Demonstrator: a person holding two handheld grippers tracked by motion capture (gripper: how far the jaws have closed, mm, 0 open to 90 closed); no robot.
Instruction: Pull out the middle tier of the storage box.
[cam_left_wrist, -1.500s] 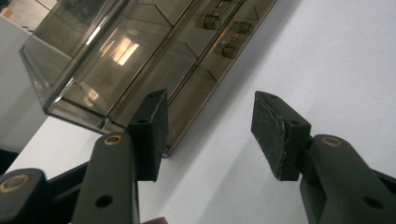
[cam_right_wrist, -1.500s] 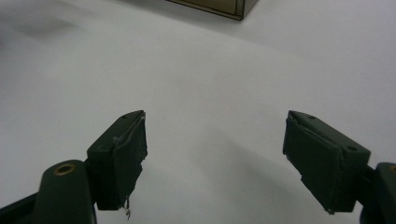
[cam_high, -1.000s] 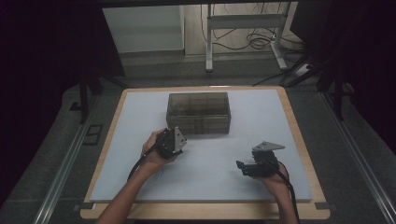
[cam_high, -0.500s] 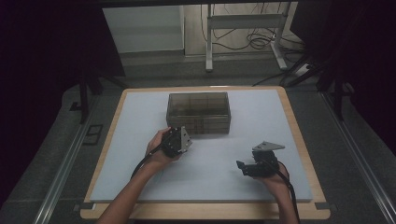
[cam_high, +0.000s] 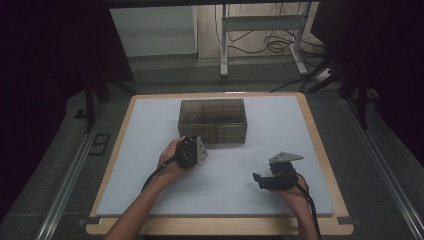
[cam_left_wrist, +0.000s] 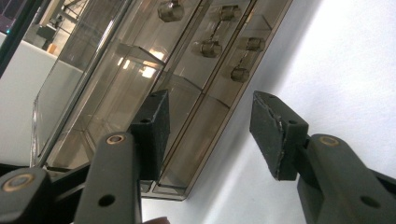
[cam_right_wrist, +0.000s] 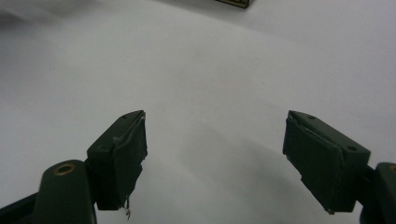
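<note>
The left tool, jaws apart and empty, has edged right to the drawer box; right tool rests parted.

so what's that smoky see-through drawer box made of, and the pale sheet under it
The smoky see-through drawer box looks like tinted clear plastic, glossy: lights reflect off it and inner dividers show through. The pale sheet looks matt and smooth, perhaps foam board or paper; which one is unclear.

R gripper jaws wide apart, nothing btwn, over white mat.
</note>
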